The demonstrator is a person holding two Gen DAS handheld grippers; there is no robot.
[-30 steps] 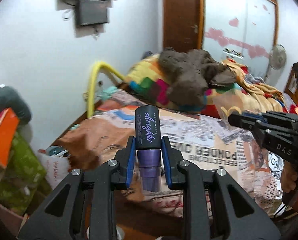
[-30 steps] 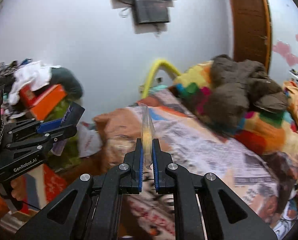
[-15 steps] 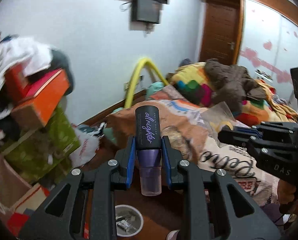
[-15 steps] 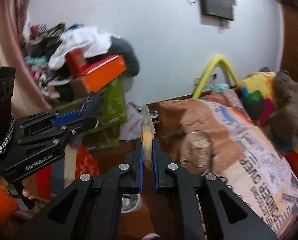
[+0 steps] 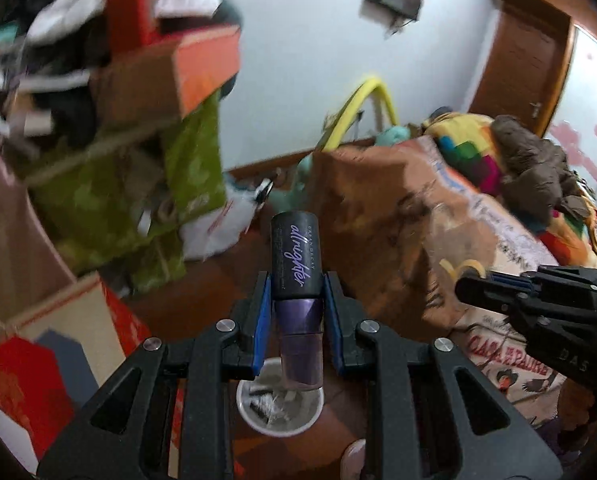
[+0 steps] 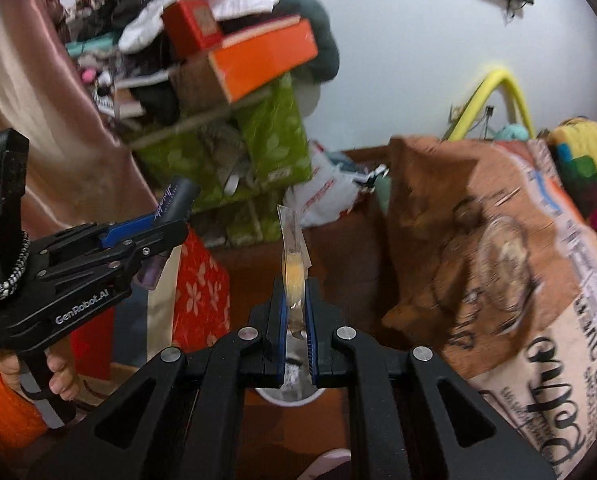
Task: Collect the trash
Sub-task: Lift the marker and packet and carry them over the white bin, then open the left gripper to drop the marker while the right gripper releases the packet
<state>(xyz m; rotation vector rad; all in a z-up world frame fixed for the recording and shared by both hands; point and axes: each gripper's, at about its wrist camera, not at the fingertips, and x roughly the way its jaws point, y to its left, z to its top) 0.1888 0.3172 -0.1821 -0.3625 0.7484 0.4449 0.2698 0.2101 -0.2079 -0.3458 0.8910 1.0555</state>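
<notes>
My left gripper (image 5: 297, 304) is shut on a purple spray bottle (image 5: 298, 300) with a black cap that stands upright between the blue pads. A clear plastic wrapper (image 6: 293, 264) with a yellow patch is pinched in my right gripper (image 6: 295, 312), which is shut on it. On the brown floor below both grippers sits a small white bin (image 5: 279, 402) holding crumpled scraps; its rim also peeks out under the right jaws as the white bin (image 6: 286, 394). The left gripper (image 6: 154, 228) with the bottle shows at the left of the right wrist view, and the right gripper (image 5: 482, 286) shows at the right of the left wrist view.
A bed with a printed blanket (image 5: 450, 240) fills the right side. A leaning pile of boxes, clothes and a green bag (image 5: 138, 128) stands at the left, with red boxes (image 5: 26, 392) on the floor. A white plastic bag (image 6: 326, 196) lies by the wall.
Both grippers have swung left away from the bed and dipped down toward the floor, keeping hold of the bottle and the wrapper. The white bin has come into view beneath them.
</notes>
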